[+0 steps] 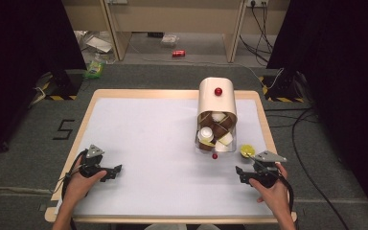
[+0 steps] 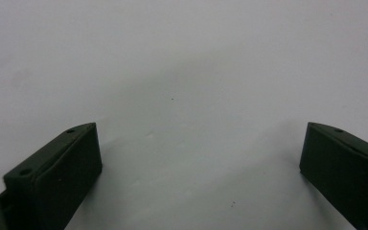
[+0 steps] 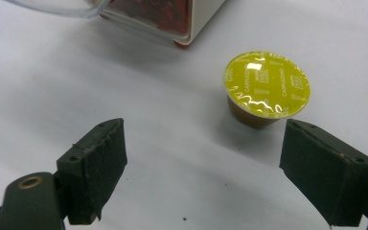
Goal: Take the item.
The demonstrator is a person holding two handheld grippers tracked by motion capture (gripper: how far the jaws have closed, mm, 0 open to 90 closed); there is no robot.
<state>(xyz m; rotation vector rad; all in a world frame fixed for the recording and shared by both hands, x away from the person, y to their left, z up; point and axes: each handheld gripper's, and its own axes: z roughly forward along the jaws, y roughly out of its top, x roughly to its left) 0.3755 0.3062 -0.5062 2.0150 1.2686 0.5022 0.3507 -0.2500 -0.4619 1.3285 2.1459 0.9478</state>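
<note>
A round capsule [image 3: 267,89] with a glossy yellow foil lid, printed "CAPPUCCINO", and a tapered brown body stands near the table's [image 1: 139,129] right edge, just beyond the right gripper [image 3: 203,175], jaws spread. Left of it lies a cream dispenser [image 1: 216,103] holding capsules. The left gripper [image 2: 196,172] gapes over bare white tabletop.

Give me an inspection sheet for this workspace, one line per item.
Surface: white table top with wooden rim, bare on its left half.
Job's things: yellow-lidded capsule upright on the table, just ahead of the right tool; cream capsule dispenser with clear drawer holding brown and white capsules.
Clutter: small red ball in front of the drawer.
Grippers: right tool open, empty; left tool open, empty, over bare table.
Cables: one trails from each tool; more on the floor at right.
Surroundings: red can and litter on the floor; black curtains.
</note>
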